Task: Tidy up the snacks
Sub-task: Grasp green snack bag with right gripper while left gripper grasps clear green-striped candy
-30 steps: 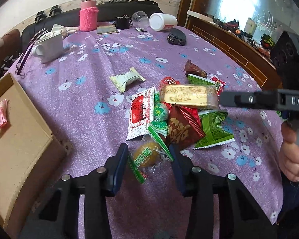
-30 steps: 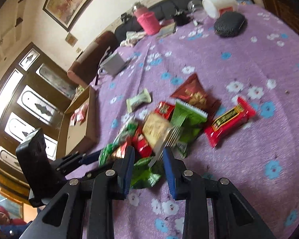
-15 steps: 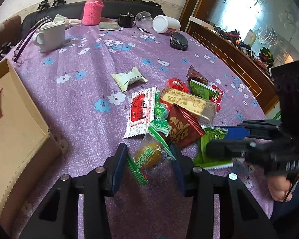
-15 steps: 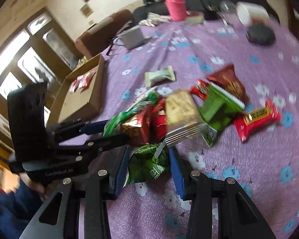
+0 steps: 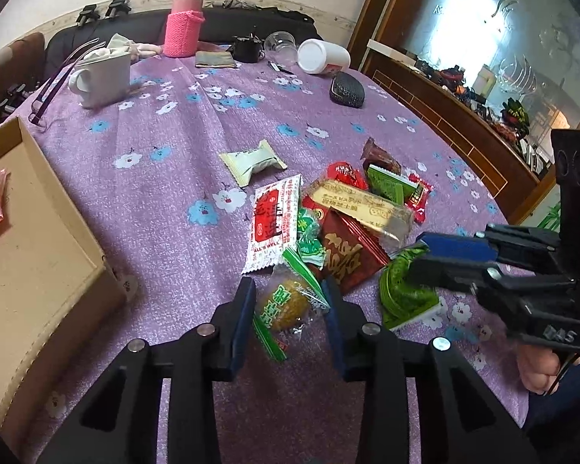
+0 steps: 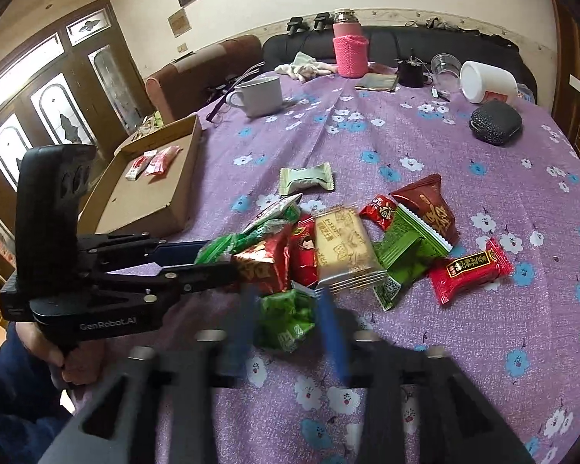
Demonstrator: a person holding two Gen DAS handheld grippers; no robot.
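Left gripper (image 5: 288, 311): jaws closing around the yellow cake pack (image 5: 286, 303); pads just beside the wrapper, firm contact not clear. Pack lies on the cloth (image 5: 166, 193) at the near edge of the snack pile (image 5: 348, 224).

Right gripper (image 6: 288, 317): jaws opening, blurred, straddling a green pack (image 6: 286, 317) that rests on the cloth; not held.

Box (image 5: 31, 255) sits well apart to the left of the pile, with pink packs (image 6: 152, 162) already inside.

Step, as judged: picking the cake pack for transfer to the box. Next move calls for a full close on the crinkly wrapper, then a lift clear of the neighbouring green wrapper (image 5: 309, 237) and a carry left over the box wall.
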